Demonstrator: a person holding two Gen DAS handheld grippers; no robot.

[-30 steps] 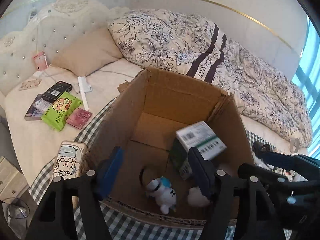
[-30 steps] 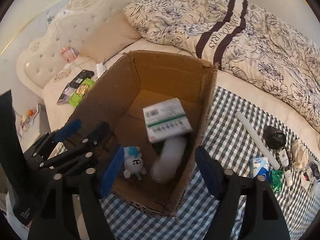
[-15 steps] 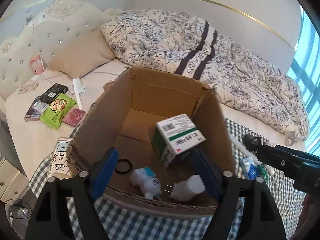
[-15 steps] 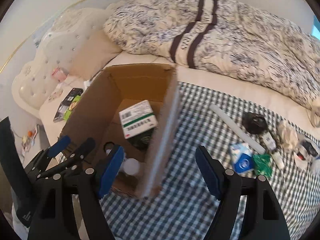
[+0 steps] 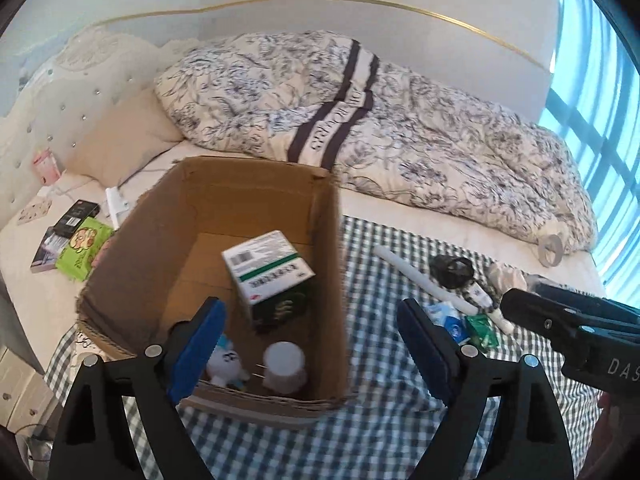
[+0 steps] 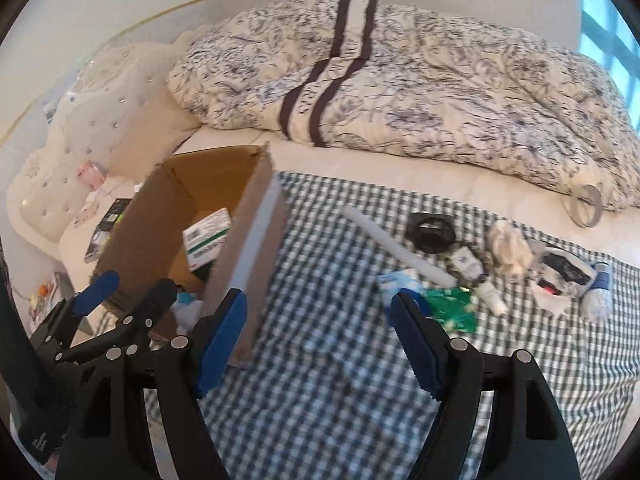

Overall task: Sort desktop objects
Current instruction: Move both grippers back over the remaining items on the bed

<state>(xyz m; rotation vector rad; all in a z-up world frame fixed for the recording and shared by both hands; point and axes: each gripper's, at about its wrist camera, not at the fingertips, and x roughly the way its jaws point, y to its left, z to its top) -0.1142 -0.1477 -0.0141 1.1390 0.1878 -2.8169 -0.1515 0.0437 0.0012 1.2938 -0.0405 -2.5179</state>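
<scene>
Both hand-held grippers hang empty, jaws spread; the right hand-held gripper [image 6: 316, 332] faces the loose clutter at two o'clock, likely choosing; the left hand-held gripper [image 5: 312, 340] hovers over the cardboard box [image 5: 132, 256] holding sorted items.

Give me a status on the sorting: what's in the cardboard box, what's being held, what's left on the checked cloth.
Done: the cardboard box holds a green-and-white carton, a small white toy and a white-capped bottle. In hand: nothing; the left gripper and right gripper are both open. Left: a white tube, black ring, green packet and other small items on the checked cloth.
</scene>
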